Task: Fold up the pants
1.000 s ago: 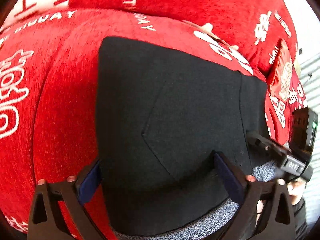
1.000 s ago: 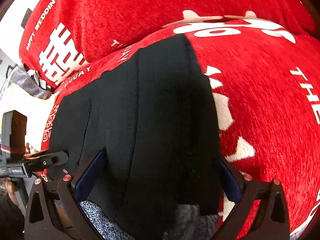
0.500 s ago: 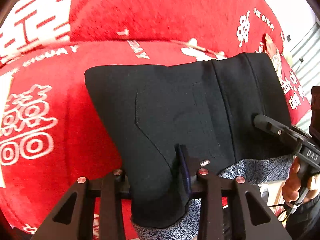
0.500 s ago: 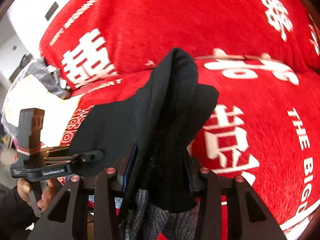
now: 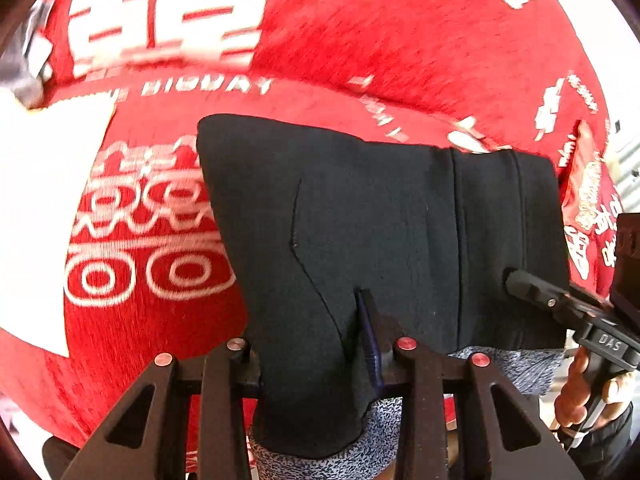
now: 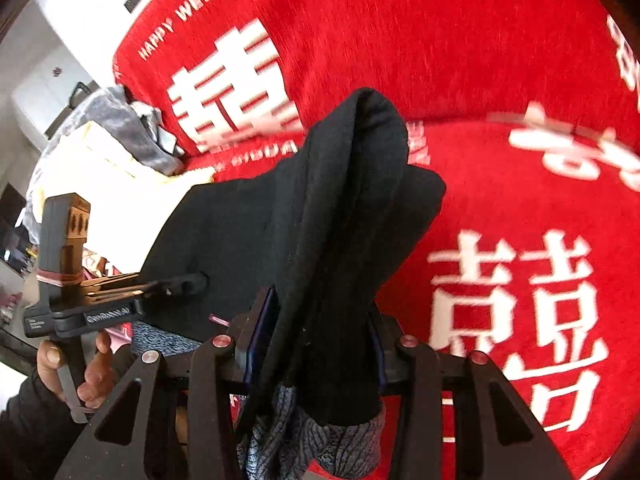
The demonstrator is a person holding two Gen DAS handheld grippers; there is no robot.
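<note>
Black pants [image 5: 380, 232] with a grey knit waistband [image 5: 328, 464] are held up off a red sofa. My left gripper [image 5: 316, 340] is shut on the pants near the waistband, at their left side. My right gripper [image 6: 320, 332] is shut on the bunched right side of the pants [image 6: 352, 208], the grey waistband [image 6: 320, 440] hanging below its fingers. Each gripper shows in the other's view: the right one [image 5: 532, 288] at the pants' right edge, the left one [image 6: 176, 284] at their left edge. The cloth hangs stretched between them.
A red sofa cover [image 5: 360, 20] with white characters and lettering fills the background, seat and backrest [image 6: 440, 40]. A grey cloth [image 6: 120, 128] and pale items lie at the sofa's left end. A red cushion [image 5: 588, 184] is at the right.
Both grippers went from open around the pants' edge to shut on it, then lifted the pants off the seat and pulled back from the sofa.
</note>
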